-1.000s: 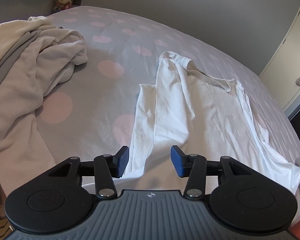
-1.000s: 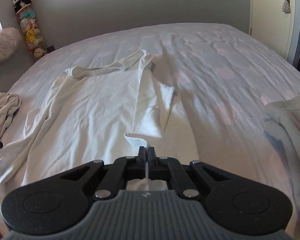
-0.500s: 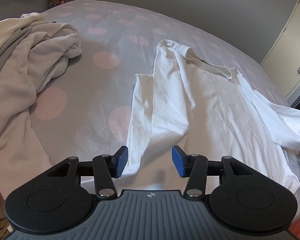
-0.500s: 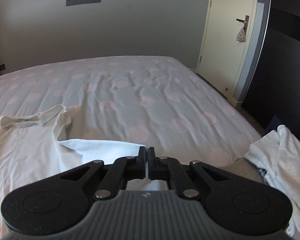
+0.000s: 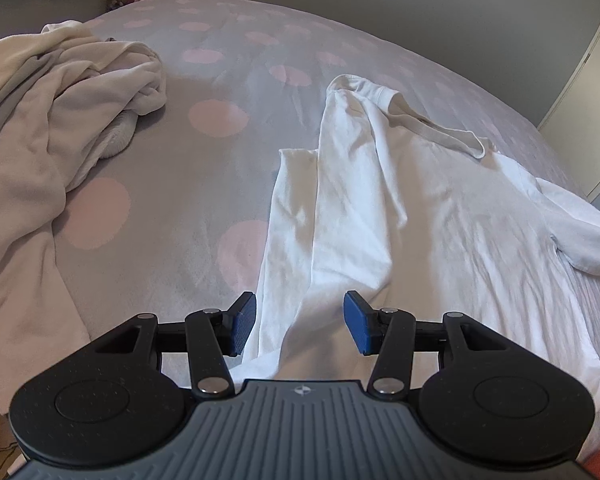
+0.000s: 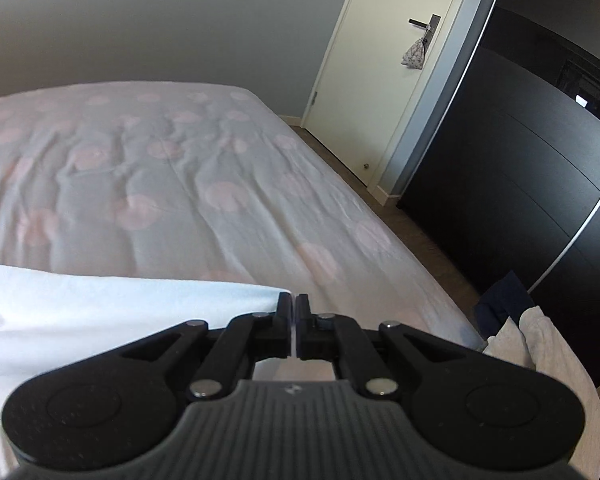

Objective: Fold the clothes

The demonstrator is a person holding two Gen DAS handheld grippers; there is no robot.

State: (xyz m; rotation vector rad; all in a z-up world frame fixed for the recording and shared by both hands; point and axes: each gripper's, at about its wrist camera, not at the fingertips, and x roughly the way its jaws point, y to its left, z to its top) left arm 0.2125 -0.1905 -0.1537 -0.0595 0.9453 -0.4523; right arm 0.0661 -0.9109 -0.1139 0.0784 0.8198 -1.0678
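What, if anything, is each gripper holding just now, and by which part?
The right gripper is shut on the white shirt, pinching a thin edge of a sleeve pulled out sideways. The left gripper is open above the shirt's hem, holding nothing.

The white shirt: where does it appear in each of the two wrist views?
Left wrist: the white shirt lies spread from centre to right edge.
Right wrist: only its pinched part shows, lower left, in the right gripper.
Shared landmark: the pink-dotted bedsheet.
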